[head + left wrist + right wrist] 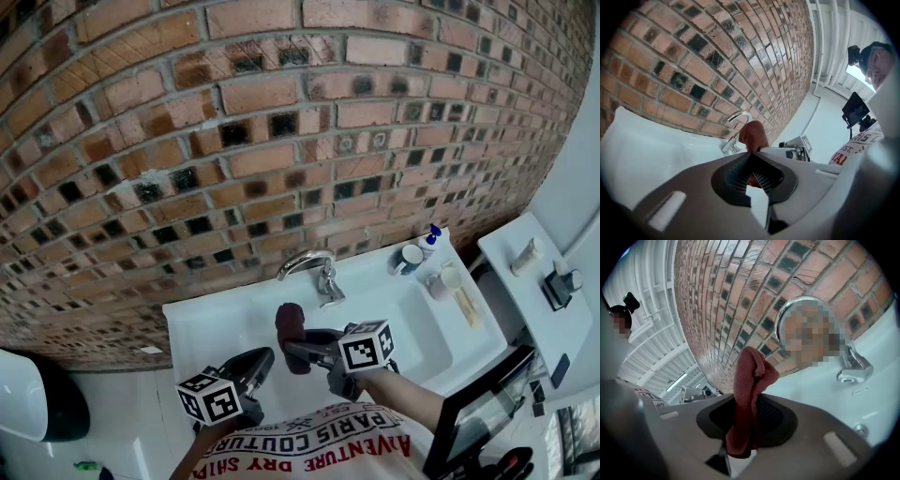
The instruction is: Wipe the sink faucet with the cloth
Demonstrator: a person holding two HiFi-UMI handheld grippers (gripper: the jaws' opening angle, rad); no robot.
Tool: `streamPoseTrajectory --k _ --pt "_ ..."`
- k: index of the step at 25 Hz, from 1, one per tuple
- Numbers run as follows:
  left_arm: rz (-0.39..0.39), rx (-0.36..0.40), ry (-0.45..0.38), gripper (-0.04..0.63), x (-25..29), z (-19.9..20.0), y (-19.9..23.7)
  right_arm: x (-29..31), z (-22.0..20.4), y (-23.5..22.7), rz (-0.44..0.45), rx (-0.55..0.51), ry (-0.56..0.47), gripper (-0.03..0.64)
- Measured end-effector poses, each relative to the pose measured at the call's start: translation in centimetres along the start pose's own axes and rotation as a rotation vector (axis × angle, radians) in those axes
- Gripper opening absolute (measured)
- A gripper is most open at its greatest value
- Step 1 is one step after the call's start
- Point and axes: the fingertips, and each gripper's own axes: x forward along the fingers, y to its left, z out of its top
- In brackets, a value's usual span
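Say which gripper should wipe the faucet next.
Right. The right gripper is shut on the cloth and points at the faucet; the left gripper is shut and empty.

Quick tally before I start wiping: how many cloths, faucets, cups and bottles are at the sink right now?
cloth: 1
faucet: 1
cups: 2
blue-capped bottle: 1
Total: 5
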Motion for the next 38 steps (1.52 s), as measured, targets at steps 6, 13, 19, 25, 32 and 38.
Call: streamPoseTrajectory --k 6,13,19,25,32,38 --pt "0.005 -0.018 0.014 0.003 0.5 0.5 2.5 2.6 4.7 -2.1 -0.035 -0.076 -0.022 0.101" --pt "0.032 -0.022 -0.004 0.003 0.5 2.0 4.7 4.6 8.0 -3.0 -0.054 -0.148 -0.033 0.101" --pt "0.03 -0.044 0.012 0.003 0.9 1.1 5.3 5.2 8.5 -4.9 -0.092 -0.102 -0.042 0.101" --pt "0.043 -0.057 0.003 0.003 0.4 1.2 5.9 5.5 8.4 -6.7 -0.095 0.018 -0.081 0.101" --pt "0.039 -0.071 0.016 0.003 0.7 0.2 5.8 5.2 9.2 -6.7 -0.107 0.011 -0.102 0.101" --pt "0.038 -0.065 0.015 0.003 0.6 0.2 5.4 3.8 10.9 -5.6 -0.077 0.021 -0.151 0.101"
